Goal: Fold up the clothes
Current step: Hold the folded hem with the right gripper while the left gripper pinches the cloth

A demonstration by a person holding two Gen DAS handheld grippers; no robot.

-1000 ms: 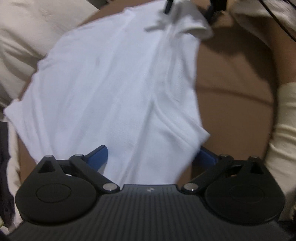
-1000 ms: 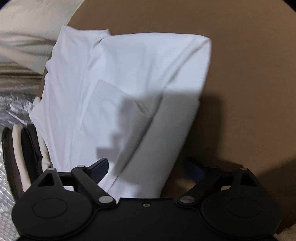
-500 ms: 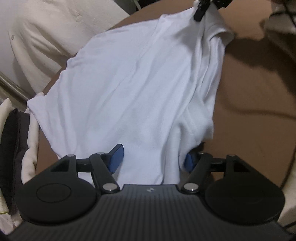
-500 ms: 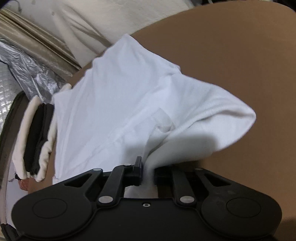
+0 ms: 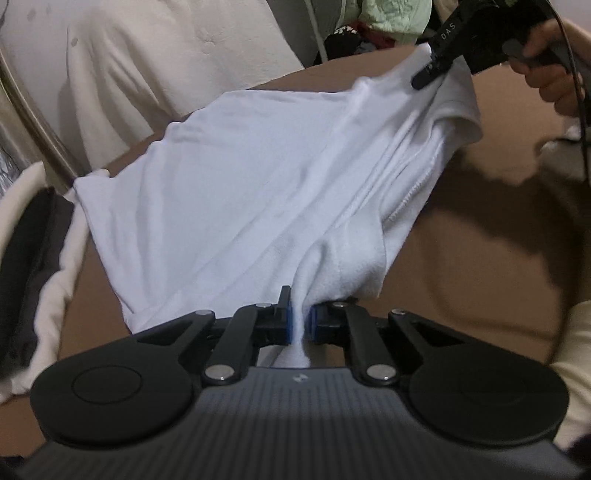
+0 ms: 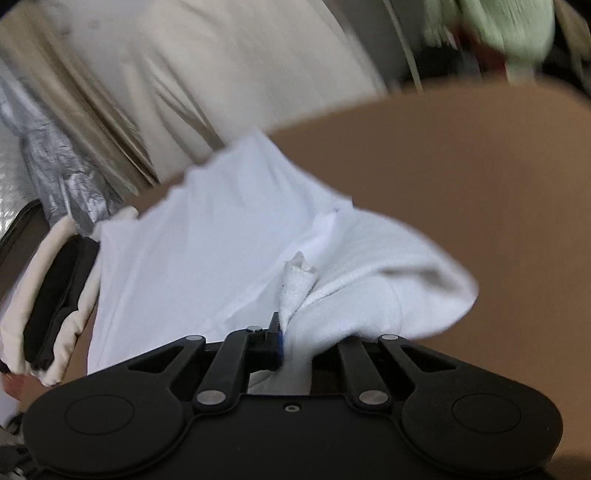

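A white shirt lies spread on a brown surface, its near and far right edges lifted. My left gripper is closing its jaws, and the blue pads pinch a bunched fold of the shirt's near edge. In the right wrist view the right gripper is closing too, its pads pressing a wad of the white shirt that rises between them. That right gripper also shows at the top right of the left wrist view, holding up the shirt's far corner.
A cream and black folded item sits at the surface's left edge, next to the shirt. Cream padding and silver foil stand behind. A green garment lies beyond the far edge. A hand holds the right gripper.
Both grippers went from wide open around the shirt's edge to pinching it. Both have risen, lifting the right side of the shirt off the brown surface.
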